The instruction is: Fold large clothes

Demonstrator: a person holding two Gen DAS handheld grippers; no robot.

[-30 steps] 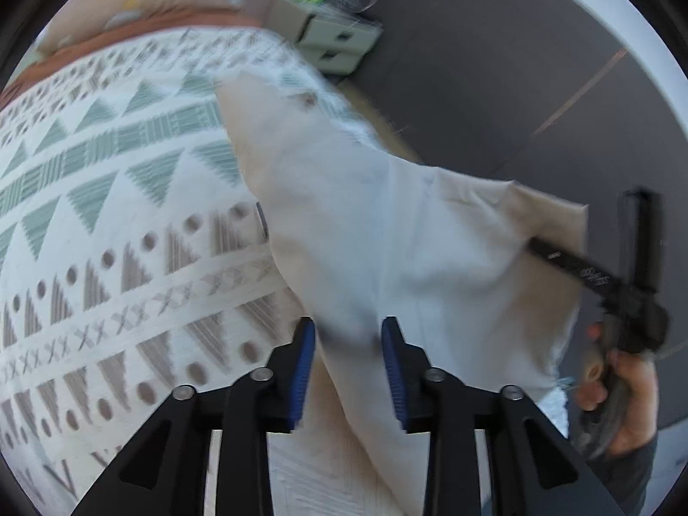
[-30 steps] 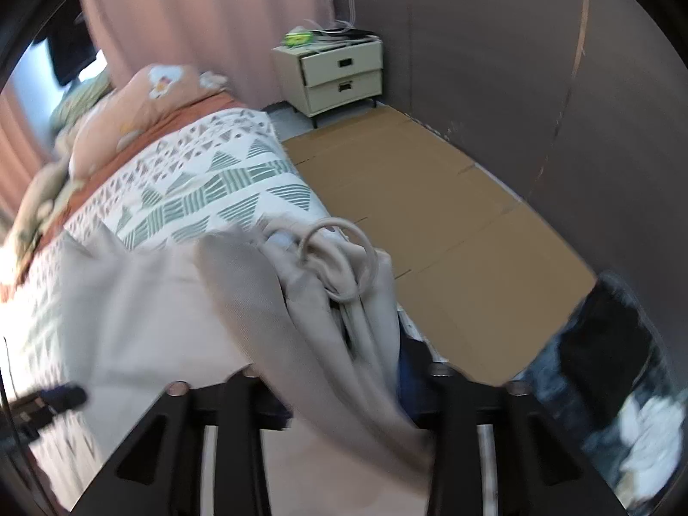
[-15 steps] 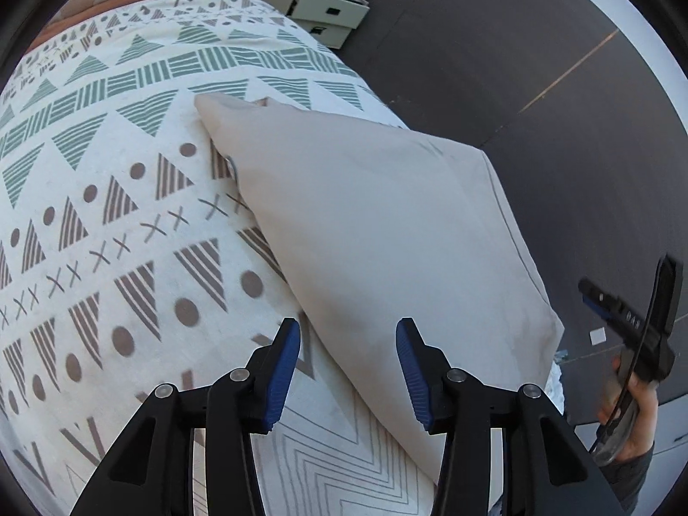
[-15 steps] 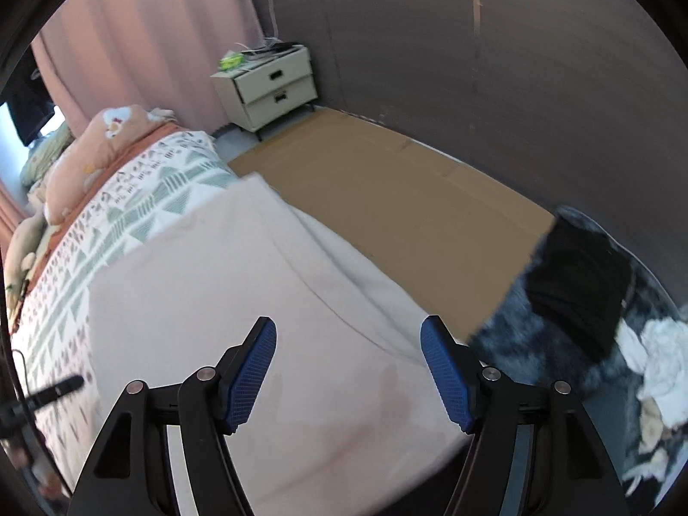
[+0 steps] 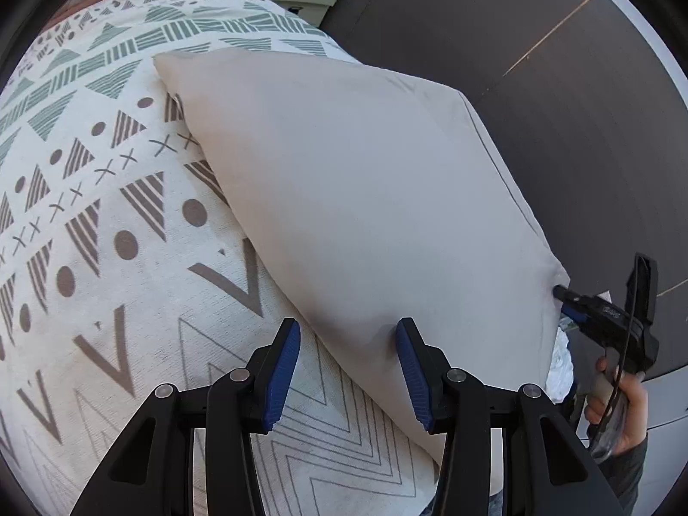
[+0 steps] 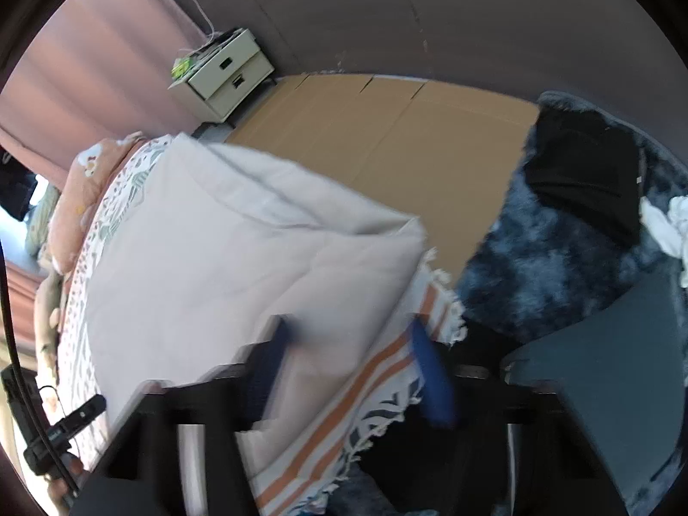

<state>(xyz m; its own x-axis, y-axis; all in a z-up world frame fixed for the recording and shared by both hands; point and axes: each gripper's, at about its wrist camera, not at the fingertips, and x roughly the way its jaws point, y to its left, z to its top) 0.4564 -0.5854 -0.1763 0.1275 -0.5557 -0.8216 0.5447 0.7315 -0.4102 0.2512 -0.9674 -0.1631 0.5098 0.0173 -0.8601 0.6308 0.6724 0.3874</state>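
A large beige garment (image 5: 365, 198) lies folded and flat on the patterned bedspread (image 5: 86, 215). My left gripper (image 5: 346, 370) hovers open over the garment's near edge, one finger above the cloth and the other above the bedspread, pressing on nothing. My right gripper (image 5: 563, 301), held by a person's hand (image 5: 615, 400), has its tips at the garment's right corner. In the blurred right wrist view the garment (image 6: 215, 258) has its edge between the fingers of that right gripper (image 6: 352, 365). Its jaws are closing and still stand apart.
A striped, fringed orange-and-white cloth (image 6: 344, 413) hangs over the bed's edge under the garment. Beside the bed are cardboard floor sheets (image 6: 387, 137), a dark fluffy rug (image 6: 537, 258) with black (image 6: 580, 180) and white clothes (image 6: 671, 223), and a nightstand (image 6: 223, 73). Pillows (image 6: 81, 198) lie at the bed's head.
The garment, hanging bunched from the right gripper a second ago, now lies flat on the bed. The right gripper let go, then dropped to its right corner. The left gripper sank toward the near edge.
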